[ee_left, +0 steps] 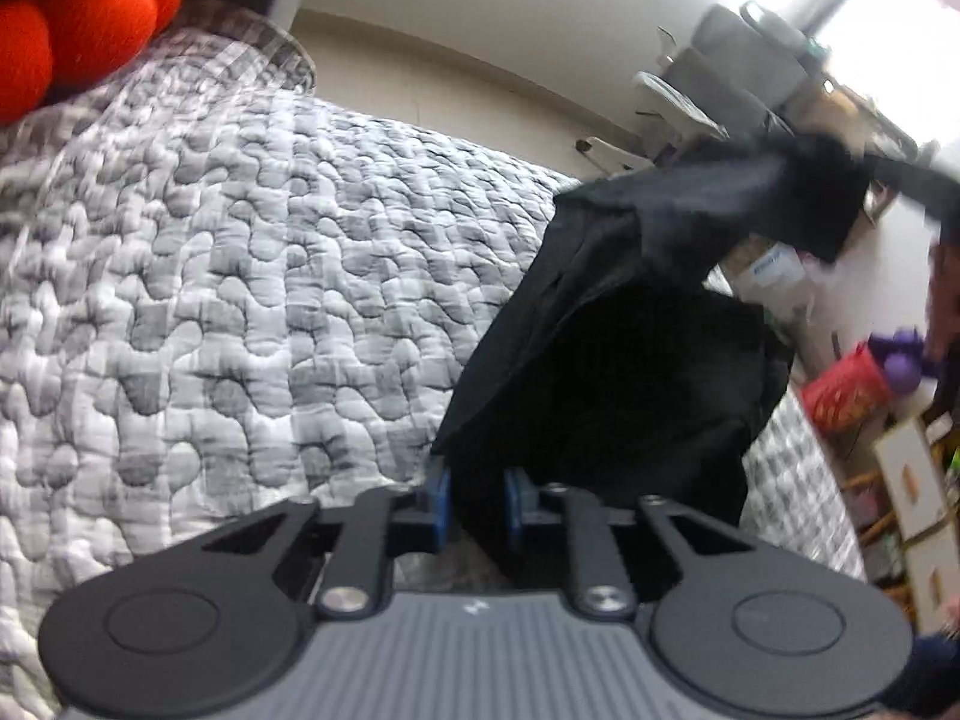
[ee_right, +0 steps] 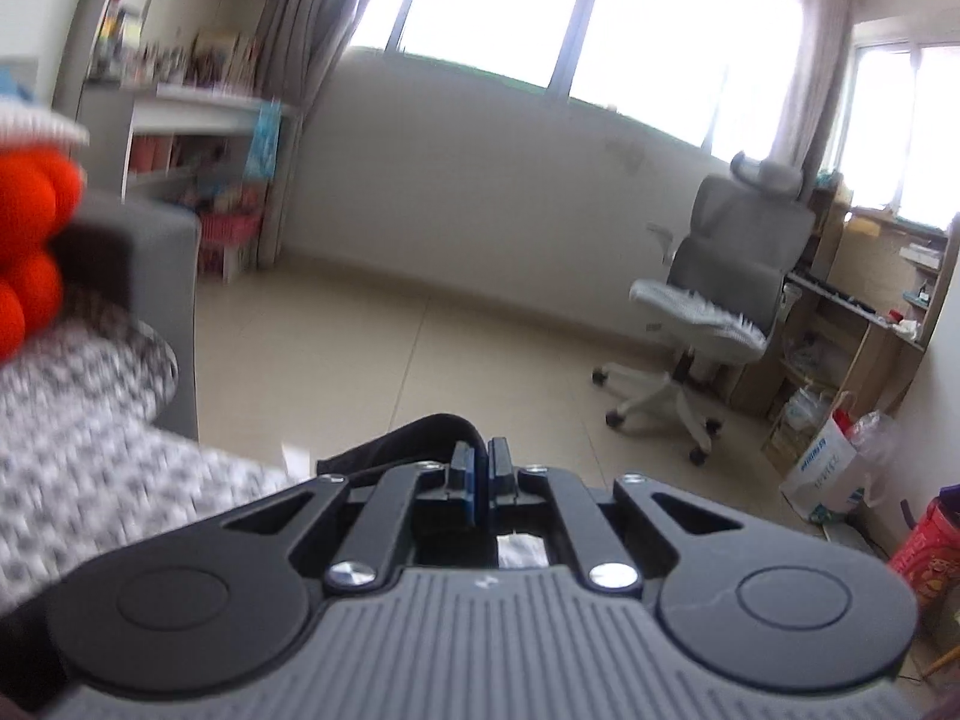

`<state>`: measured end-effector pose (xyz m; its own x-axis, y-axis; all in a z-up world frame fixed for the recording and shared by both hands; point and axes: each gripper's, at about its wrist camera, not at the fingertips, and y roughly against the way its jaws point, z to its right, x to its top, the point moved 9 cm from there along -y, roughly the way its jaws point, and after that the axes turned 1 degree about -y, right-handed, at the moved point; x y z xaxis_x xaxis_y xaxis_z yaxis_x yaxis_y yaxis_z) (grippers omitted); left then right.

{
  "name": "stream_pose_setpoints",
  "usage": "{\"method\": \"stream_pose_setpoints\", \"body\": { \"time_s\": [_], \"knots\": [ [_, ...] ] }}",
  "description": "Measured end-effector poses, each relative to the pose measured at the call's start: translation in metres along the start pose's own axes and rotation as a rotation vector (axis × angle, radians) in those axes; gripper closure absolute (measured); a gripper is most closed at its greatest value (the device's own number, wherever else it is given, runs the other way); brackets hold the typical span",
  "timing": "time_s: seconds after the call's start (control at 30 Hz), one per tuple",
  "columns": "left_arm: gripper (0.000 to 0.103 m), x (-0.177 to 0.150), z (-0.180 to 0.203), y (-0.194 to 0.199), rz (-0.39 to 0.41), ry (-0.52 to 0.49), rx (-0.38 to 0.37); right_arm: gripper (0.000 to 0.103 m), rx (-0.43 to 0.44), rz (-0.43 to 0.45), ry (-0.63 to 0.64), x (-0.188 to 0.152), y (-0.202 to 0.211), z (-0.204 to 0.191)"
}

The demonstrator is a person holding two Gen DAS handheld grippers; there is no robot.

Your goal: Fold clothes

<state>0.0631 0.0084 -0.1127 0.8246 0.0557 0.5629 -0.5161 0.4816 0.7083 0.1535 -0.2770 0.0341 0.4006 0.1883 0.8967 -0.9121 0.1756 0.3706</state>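
Black, thin, limp fabric garment [ee_left: 606, 360] strung in the air between the two claws, long axis running from near and low to far, high and right in the left wrist view. Left gripper [ee_left: 477, 495] clamped on the near lower edge, blue pads pinching a fold of the cloth. Right gripper [ee_right: 480, 474] closed tight, pads together on a black hem that loops up just left of them. Far end of the garment bunched at upper right in the left view, where the other hand is blurred. Each end held, neither hand nearer; the slack middle sagging toward the bed.

Below and left: grey-and-white quilted bedspread [ee_left: 210, 300], soft, puckered, bare across its wide middle, probably the place to lay the cloth flat. Orange round plush cushions [ee_left: 78, 18] at the head end.

Beyond: pale tiled floor [ee_right: 372, 348], grey office chair on white castors [ee_right: 714, 300], bright windows with grey curtains [ee_right: 588, 18], cluttered shelves.
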Motion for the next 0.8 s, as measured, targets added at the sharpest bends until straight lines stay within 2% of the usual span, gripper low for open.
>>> {"method": "stream_pose_setpoints", "body": {
  "time_s": [0.03,0.13,0.3,0.4,0.47,0.6,0.7,0.8],
  "knots": [
    [0.093,0.000,0.000,0.000,0.005,0.007,-0.002,0.100,0.003,-0.007,0.005,-0.003,-0.001,0.000],
    [0.099,0.002,0.000,0.002,0.037,0.026,0.008,0.100,0.045,0.058,-0.037,0.011,0.012,0.001],
    [0.099,0.026,-0.003,0.038,0.211,0.015,0.061,0.100,0.076,0.169,-0.094,0.034,0.042,0.013],
    [0.099,0.037,-0.019,0.069,0.314,0.037,0.111,0.100,0.094,0.233,-0.127,0.046,0.060,0.024],
    [0.099,0.042,-0.032,0.091,0.383,0.070,0.140,0.100,0.148,0.265,-0.159,0.054,0.076,0.031],
    [0.099,0.049,-0.024,0.130,0.542,-0.029,0.243,0.100,0.280,0.290,-0.221,0.065,0.100,0.037],
    [0.099,0.052,-0.022,0.131,0.556,-0.120,0.367,0.100,0.398,0.198,-0.276,0.054,0.089,0.034],
    [0.099,0.043,-0.039,0.092,0.373,-0.106,0.427,0.100,0.372,0.015,-0.204,0.015,0.044,0.020]
  ]
}}
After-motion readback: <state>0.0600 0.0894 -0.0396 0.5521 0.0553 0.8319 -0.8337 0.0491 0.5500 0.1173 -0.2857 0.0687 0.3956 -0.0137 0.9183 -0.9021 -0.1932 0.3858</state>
